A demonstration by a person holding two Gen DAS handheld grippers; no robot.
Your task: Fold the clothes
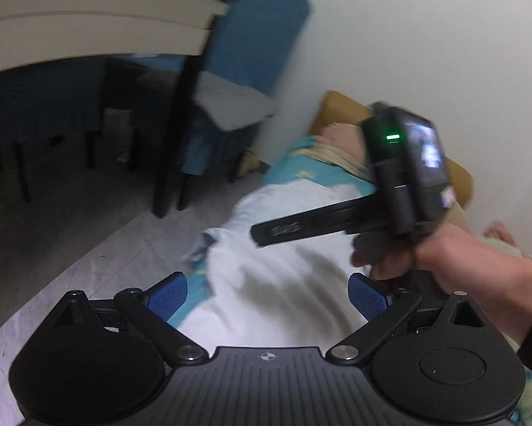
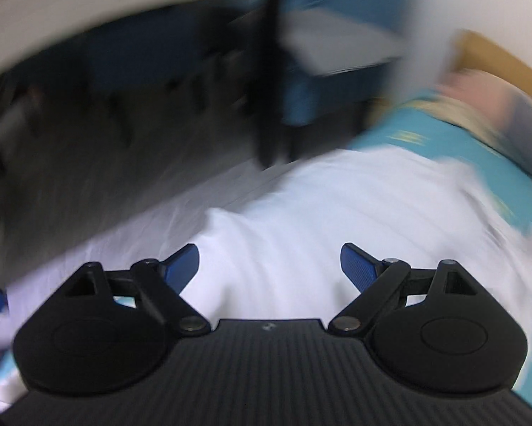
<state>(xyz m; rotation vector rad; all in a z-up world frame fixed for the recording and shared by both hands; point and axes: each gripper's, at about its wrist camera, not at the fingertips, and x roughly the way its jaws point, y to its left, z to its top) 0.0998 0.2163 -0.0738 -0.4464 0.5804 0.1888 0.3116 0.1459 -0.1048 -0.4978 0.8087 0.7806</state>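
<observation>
your left gripper has its jaws released, with nothing between the 2 blue pads, above the white garment. the garment lies spread on the teal bed sheet. your right gripper also has released jaws over the same white cloth, and its view is blurred.

White garment: soft matt cloth, creased. Left gripper: matt black plastic, textured blue pads.

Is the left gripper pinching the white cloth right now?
No, the left gripper has its blue fingers spread wide apart above the white cloth, holding nothing.
</observation>
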